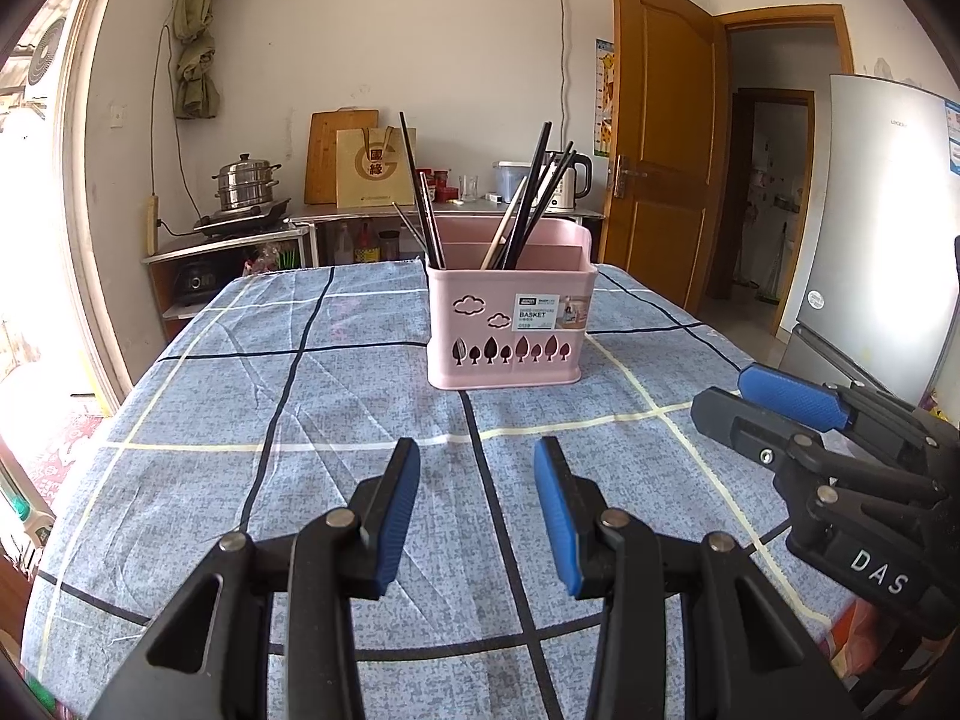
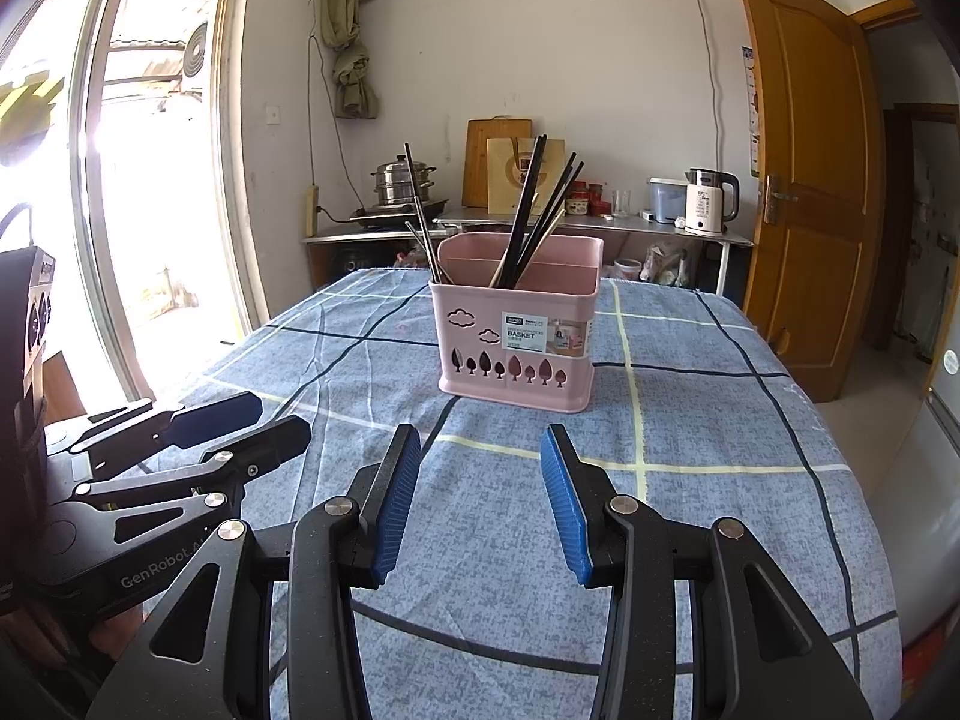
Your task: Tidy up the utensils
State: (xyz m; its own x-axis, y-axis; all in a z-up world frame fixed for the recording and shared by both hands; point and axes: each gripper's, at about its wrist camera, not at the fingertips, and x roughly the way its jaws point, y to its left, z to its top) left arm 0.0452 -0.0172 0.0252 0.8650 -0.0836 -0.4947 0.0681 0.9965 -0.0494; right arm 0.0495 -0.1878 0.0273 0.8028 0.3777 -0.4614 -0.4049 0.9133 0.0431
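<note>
Pink utensil basket (image 1: pixel 505 324): I see it upright on the checked worktop (image 1: pixel 336 396), holding dark chopsticks (image 1: pixel 534 204) that lean in its compartments. Left tongs (image 1: pixel 477 510): wide open, empty, short of the basket. Right tongs (image 2: pixel 474 498): likewise parted, gripping nothing, near the basket.

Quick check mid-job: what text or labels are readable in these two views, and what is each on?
"BASKET": sticker on the pink basket; its smaller print is too small to read.
"DAS": body of the right gripper.
"GenRobot.A", then cut off: body of the left gripper.
Paper bag logo: blurred.
</note>
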